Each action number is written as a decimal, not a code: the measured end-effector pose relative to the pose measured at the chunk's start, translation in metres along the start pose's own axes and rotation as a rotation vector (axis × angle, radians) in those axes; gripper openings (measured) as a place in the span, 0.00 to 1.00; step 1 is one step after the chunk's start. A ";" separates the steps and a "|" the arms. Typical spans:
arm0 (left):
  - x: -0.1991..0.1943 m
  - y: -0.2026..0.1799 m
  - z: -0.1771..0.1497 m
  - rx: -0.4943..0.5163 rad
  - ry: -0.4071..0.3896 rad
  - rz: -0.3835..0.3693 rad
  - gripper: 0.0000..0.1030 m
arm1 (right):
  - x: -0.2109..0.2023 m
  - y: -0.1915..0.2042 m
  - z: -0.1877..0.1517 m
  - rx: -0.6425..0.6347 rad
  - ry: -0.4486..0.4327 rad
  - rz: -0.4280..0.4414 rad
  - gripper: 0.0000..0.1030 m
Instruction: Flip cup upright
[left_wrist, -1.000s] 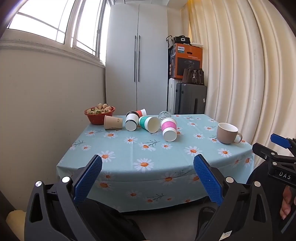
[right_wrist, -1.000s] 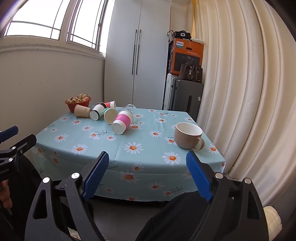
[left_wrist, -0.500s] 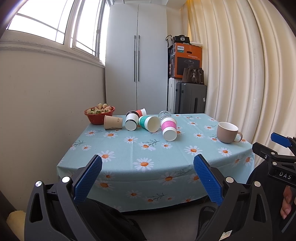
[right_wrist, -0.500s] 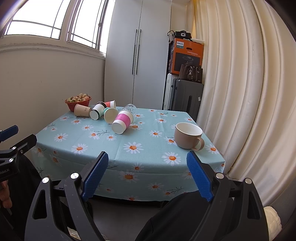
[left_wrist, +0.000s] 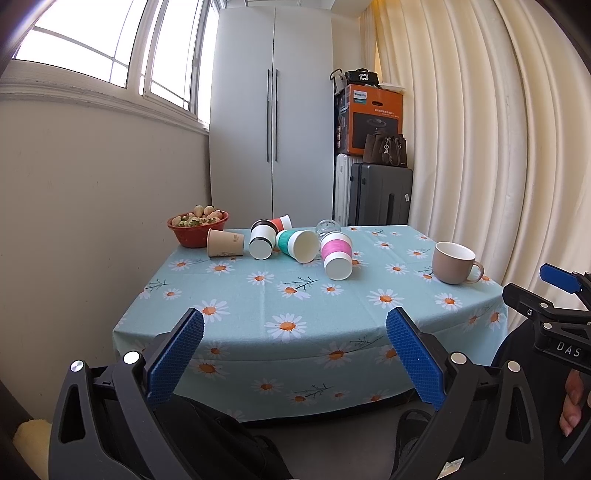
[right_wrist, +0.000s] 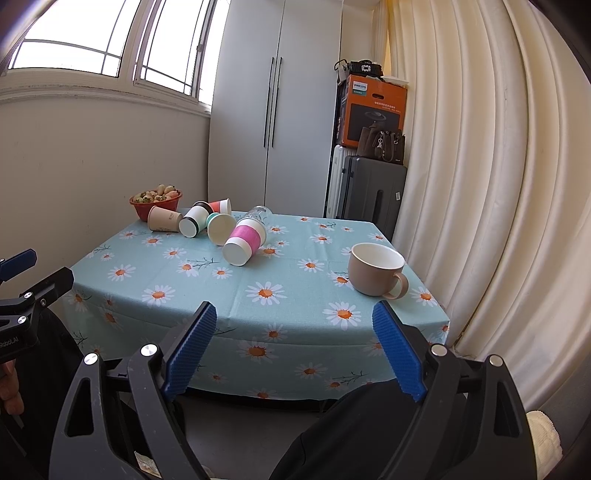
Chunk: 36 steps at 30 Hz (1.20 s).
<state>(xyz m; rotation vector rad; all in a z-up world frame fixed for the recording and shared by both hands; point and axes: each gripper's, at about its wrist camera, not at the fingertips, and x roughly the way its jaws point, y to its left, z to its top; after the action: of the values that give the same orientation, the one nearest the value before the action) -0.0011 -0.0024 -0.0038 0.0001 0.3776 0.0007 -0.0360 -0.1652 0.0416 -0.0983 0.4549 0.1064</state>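
Observation:
Several paper cups lie on their sides at the far part of the table (left_wrist: 258, 325): a pink-banded cup (left_wrist: 335, 254) (right_wrist: 244, 240), a teal cup (left_wrist: 297, 245) (right_wrist: 221, 228), a black-and-white cup (left_wrist: 261, 239) (right_wrist: 192, 220), a red cup (left_wrist: 281, 222) behind it, and a tan cup (left_wrist: 225, 242) (right_wrist: 162, 219). A clear glass (left_wrist: 327, 226) lies behind the pink cup. My left gripper (left_wrist: 293, 330) and right gripper (right_wrist: 294, 325) are both open and empty, held before the table's near edge, far from the cups.
A beige mug (left_wrist: 455, 263) (right_wrist: 377, 270) stands upright at the table's right side. A red bowl of fruit (left_wrist: 198, 228) sits at the far left corner. Curtains hang on the right, a wall on the left, a wardrobe and suitcases behind.
Both grippers have risen very slightly; the table sits a touch lower in the views. Nothing on the table has moved.

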 end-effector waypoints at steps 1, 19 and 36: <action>0.000 0.000 0.000 0.000 0.000 -0.001 0.94 | 0.000 0.000 0.000 0.000 0.000 0.000 0.83; 0.001 0.001 -0.002 0.002 0.003 -0.003 0.94 | 0.001 0.000 0.000 -0.001 0.002 -0.001 0.83; 0.002 0.003 -0.002 -0.010 0.010 -0.013 0.94 | 0.000 0.002 0.002 -0.003 0.010 0.004 0.83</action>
<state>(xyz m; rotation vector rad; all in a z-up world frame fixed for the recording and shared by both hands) 0.0005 0.0004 -0.0062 -0.0124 0.3872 -0.0103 -0.0356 -0.1632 0.0439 -0.1011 0.4648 0.1107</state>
